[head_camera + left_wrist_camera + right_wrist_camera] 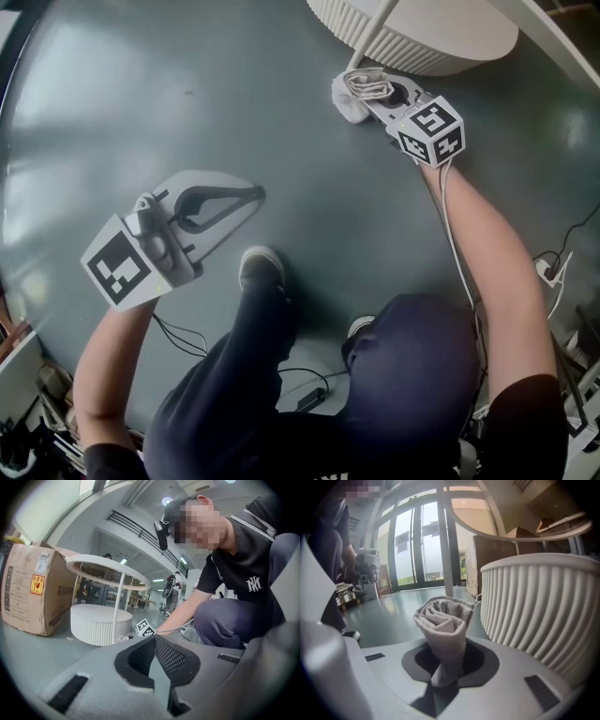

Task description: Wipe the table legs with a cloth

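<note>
A rolled grey cloth (445,620) stands up between the jaws of my right gripper (444,667), which is shut on it. In the head view that right gripper (370,92) holds the cloth (352,99) low on the floor, right beside the thin white table leg (370,33) and the table's ribbed white base (422,42). The leg (446,555) rises just behind the cloth; I cannot tell if they touch. My left gripper (253,194) hovers over the floor at the lower left, shut on nothing, its black pads (166,656) pressed together.
The round tabletop (553,37) overhangs at the upper right. The left gripper view shows a big cardboard box (28,590) left of the table, and the crouching person's knee (229,620) at the right. Cables (553,267) and a shoe (261,267) lie on the grey floor.
</note>
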`<state>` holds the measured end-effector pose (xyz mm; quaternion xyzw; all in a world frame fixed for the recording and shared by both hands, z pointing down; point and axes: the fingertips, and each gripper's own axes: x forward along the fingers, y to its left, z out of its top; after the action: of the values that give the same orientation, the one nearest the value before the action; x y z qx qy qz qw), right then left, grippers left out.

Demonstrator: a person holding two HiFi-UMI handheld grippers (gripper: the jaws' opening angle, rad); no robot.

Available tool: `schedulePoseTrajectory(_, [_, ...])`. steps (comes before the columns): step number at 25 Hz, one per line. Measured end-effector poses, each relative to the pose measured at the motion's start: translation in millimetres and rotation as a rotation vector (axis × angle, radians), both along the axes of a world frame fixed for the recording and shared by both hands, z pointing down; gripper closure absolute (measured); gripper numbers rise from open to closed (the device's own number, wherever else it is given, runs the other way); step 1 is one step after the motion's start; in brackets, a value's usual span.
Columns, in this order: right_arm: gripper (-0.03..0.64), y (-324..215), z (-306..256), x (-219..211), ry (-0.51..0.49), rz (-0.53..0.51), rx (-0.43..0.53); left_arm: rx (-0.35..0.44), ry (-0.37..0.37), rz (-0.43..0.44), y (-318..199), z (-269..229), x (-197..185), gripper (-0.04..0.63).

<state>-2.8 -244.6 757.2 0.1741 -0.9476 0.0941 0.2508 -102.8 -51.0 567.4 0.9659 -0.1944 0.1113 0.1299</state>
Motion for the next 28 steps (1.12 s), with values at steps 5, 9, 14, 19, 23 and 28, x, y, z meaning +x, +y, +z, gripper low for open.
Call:
schedulePoseTrajectory(5, [0.538, 2.3, 18.5, -5.3, 0.165, -0.071, -0.051, -0.023, -0.016, -0.024, 2.8, 3.9, -3.3, 0.588])
schedulePoseTrajectory(9, [0.538, 23.4, -1.8, -2.9, 0.134, -0.053, -0.158, -0.103, -0.001, -0.083, -3.3, 5.4, -5.3, 0.588])
schedulePoseTrajectory(14, [0.538, 84.8, -86.4, 5.5, -0.001, -0.014, -0.278, -0.207, 0.022, -0.155, 11.0, -34.5, -12.0, 0.588])
schedulePoseTrajectory(19, [0.538, 163.2, -212.5, 44.8, 0.011, -0.042, -0.303, -0.307, -0.029, -0.194, 56.4, -118.8, -7.2, 0.588])
schedulePoseTrajectory(23, [0.538, 224.4, -417.5, 113.2, 0.011, -0.046, -0.242, -0.329, 0.004, -0.232, 107.5, -284.6, 27.4, 0.588])
schedulePoseTrajectory(28, [0.538, 257.4, -542.8, 145.1, -0.085, -0.042, -0.247, -0.338, -0.037, -0.311, 139.7, -365.5, 11.9, 0.588])
